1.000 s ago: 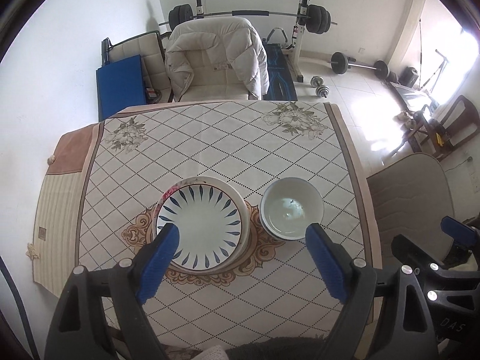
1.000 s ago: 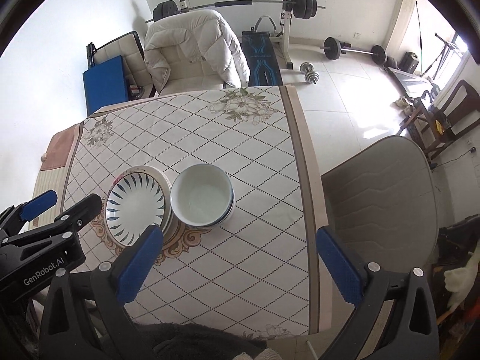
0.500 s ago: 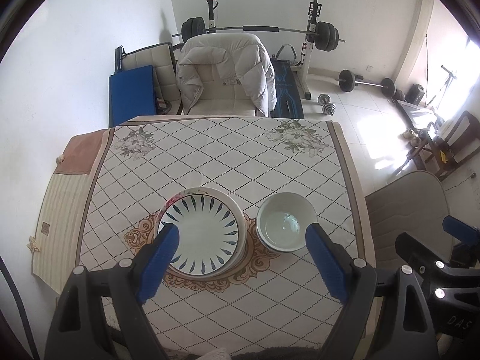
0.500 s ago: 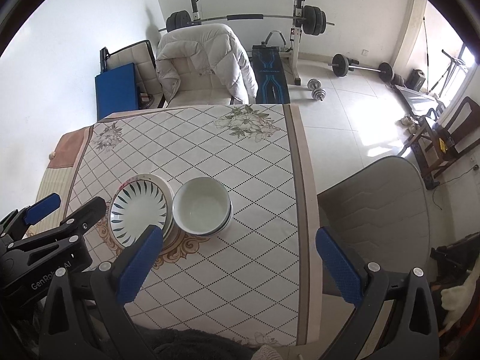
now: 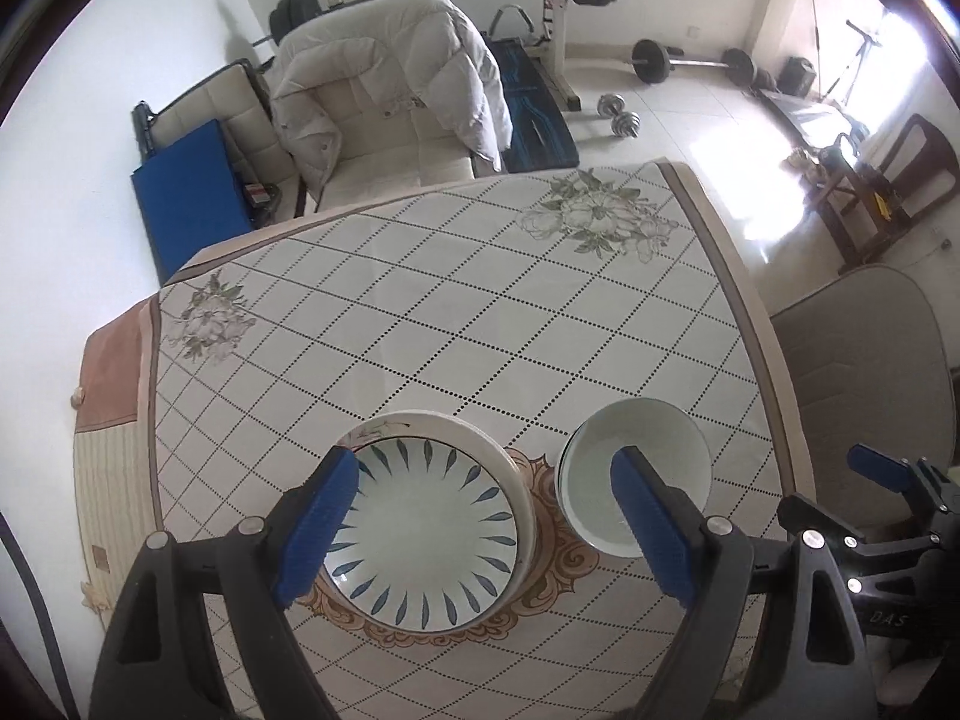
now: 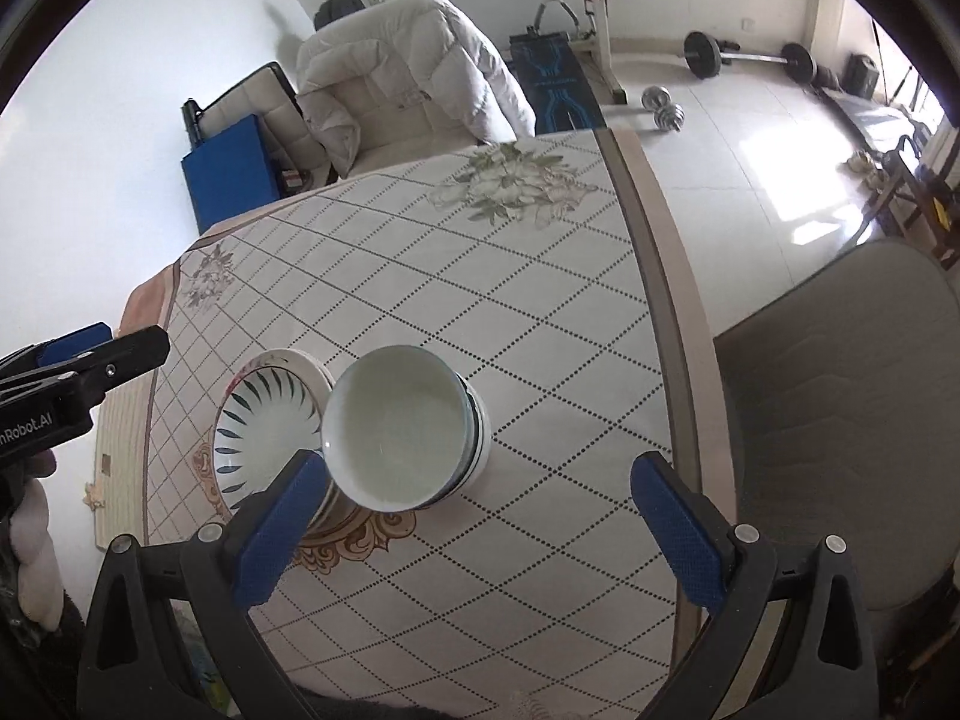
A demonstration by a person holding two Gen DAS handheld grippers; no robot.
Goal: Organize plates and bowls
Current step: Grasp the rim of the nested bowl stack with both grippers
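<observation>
Left claw (image 5: 483, 525) hangs with blue fingers (image 5: 315, 519) spread wide, holding nothing. Right claw (image 6: 477, 531) likewise gapes, empty, beside it.

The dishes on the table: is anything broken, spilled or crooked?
Nothing stands out. The plates sit stacked on the tablecloth, the bowls nested beside them, upright, with no visible chips or spills.

- A diamond-patterned cloth (image 5: 456, 300) is spread over the counter.
- A white puffy jacket (image 5: 396, 54) is draped over a chair.
- A barbell (image 5: 690, 63) and dumbbell (image 5: 618, 114) are left on the floor.
</observation>
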